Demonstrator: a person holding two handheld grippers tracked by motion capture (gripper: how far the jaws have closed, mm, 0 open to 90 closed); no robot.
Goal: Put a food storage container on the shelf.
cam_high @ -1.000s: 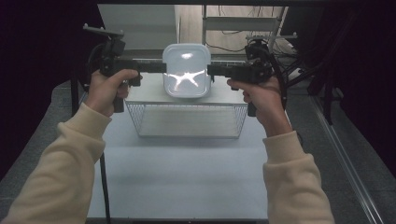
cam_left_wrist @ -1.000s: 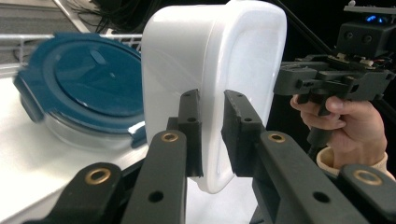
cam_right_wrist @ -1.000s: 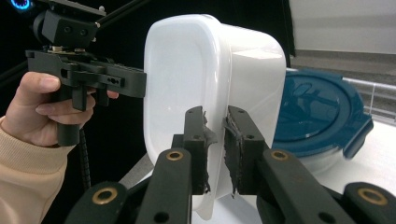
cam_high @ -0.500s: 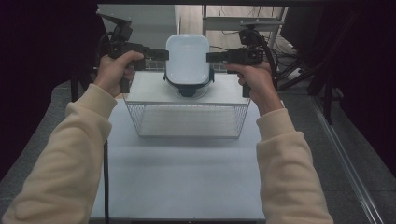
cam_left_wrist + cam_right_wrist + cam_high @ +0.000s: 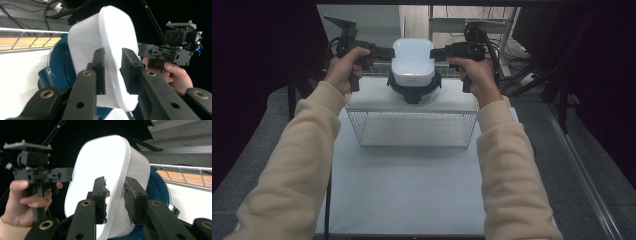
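A white plastic tub [image 5: 413, 60] with a dark blue part [image 5: 414, 92] under it is held up between both grippers, over the back of a wire basket [image 5: 414, 131]. My left gripper [image 5: 391, 52] clamps the tub's left side, and my right gripper [image 5: 435, 52] clamps its right side. In the left gripper view the jaws [image 5: 113, 71] pinch the tub's white wall [image 5: 105, 37], with the blue part [image 5: 60, 70] behind. The right gripper view has its jaws [image 5: 115, 200] shut on the opposite wall [image 5: 105, 165], blue [image 5: 157, 190] to the right.
The wire basket stands on a white table [image 5: 412, 195], with a white slab [image 5: 372, 97] across its back. Cables [image 5: 494, 50] and a metal frame [image 5: 472, 22] sit behind the table. Dark floor lies on both sides.
A second ago the tub's glossy open face pointed at the camera. Both grippers have turned and lifted it, so its flat white side now faces up with the blue part below.
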